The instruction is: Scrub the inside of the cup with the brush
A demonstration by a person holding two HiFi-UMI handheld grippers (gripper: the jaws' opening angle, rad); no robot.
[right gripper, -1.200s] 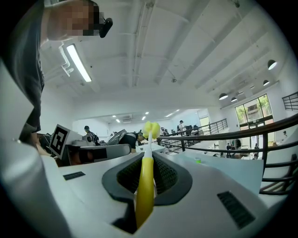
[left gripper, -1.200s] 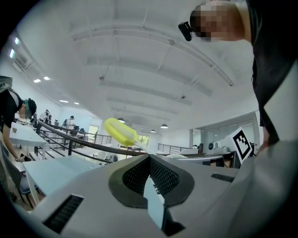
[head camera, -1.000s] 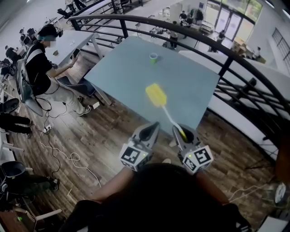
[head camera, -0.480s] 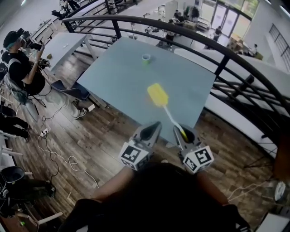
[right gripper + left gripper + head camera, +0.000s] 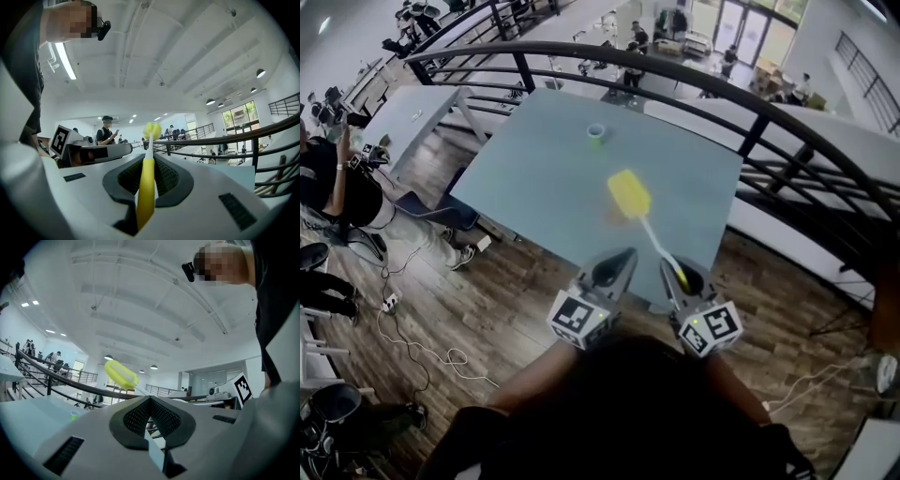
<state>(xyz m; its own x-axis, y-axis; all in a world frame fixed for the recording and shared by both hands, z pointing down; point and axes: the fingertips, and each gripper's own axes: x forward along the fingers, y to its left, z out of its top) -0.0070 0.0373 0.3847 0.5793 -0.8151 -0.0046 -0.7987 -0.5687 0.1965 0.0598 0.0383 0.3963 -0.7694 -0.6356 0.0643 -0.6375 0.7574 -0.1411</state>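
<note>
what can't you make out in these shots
- Inside of the cup: in the head view it is too small, far across the table. In the left gripper view it is only a tiny green speck.
- Head of the brush, sponge or bristles: the head view is too soft, and the right gripper view shows it end-on.
- Back end of the brush handle: in both of those views it is buried in the right gripper.

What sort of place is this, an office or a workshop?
Likely a mezzanine in a big open office or lab: a curved black railing overlooks a lower hall with people, beside a plain table.
</note>
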